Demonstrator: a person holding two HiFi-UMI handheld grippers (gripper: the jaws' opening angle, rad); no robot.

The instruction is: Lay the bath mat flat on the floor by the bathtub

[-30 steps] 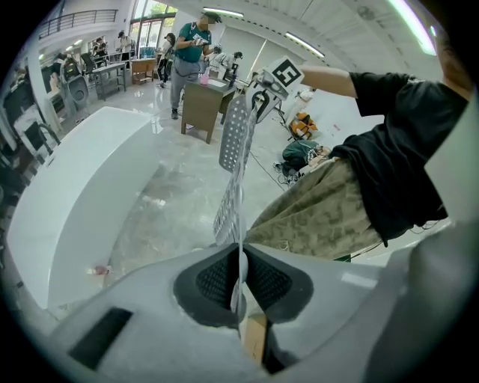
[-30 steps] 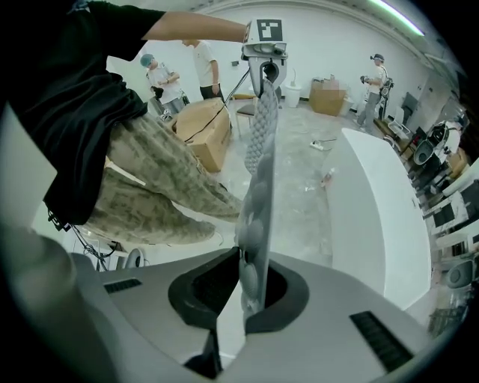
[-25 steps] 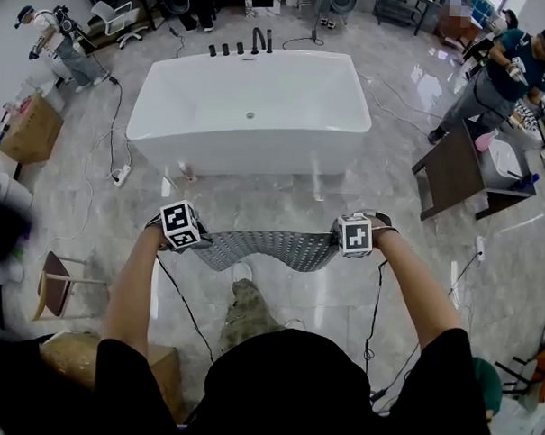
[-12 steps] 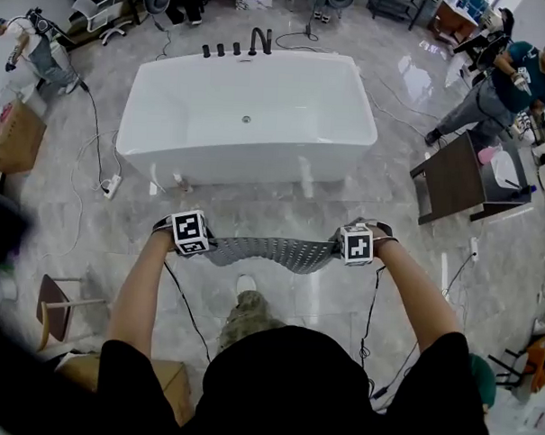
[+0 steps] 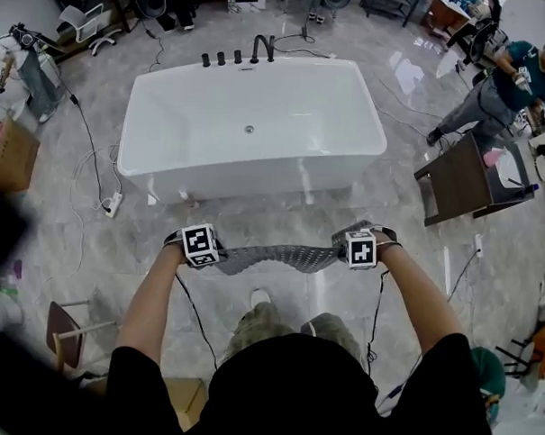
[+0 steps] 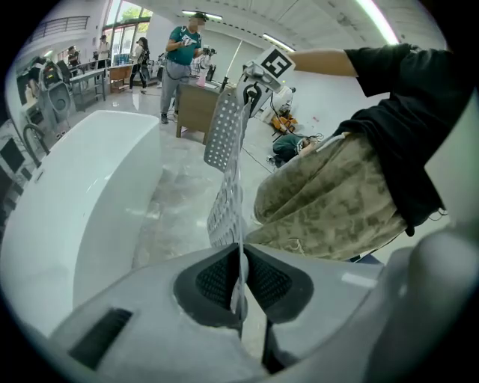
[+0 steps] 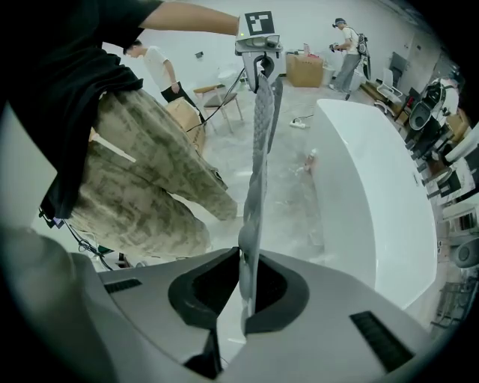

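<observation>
A grey perforated bath mat [image 5: 278, 256] hangs stretched in the air between my two grippers, above the marble floor in front of the white bathtub [image 5: 250, 121]. My left gripper [image 5: 215, 252] is shut on the mat's left edge, and the mat [image 6: 224, 149] runs away from its jaws toward the other gripper. My right gripper [image 5: 343, 251] is shut on the mat's right edge, and there the mat [image 7: 260, 157] hangs edge-on, with the tub [image 7: 382, 202] to the right. Below the mat are the person's camouflage trousers [image 5: 286, 325] and a white shoe [image 5: 261, 298].
A dark brown table [image 5: 463, 180] stands right of the tub, with a person in a teal shirt [image 5: 508, 83] behind it. A power strip and cables [image 5: 111, 205] lie left of the tub. A stool [image 5: 69, 329] and cardboard box [image 5: 7, 151] sit at the left.
The person has stepped forward toward the tub, and the mat is pulled tauter and flatter between the grippers. Both grips are unchanged.
</observation>
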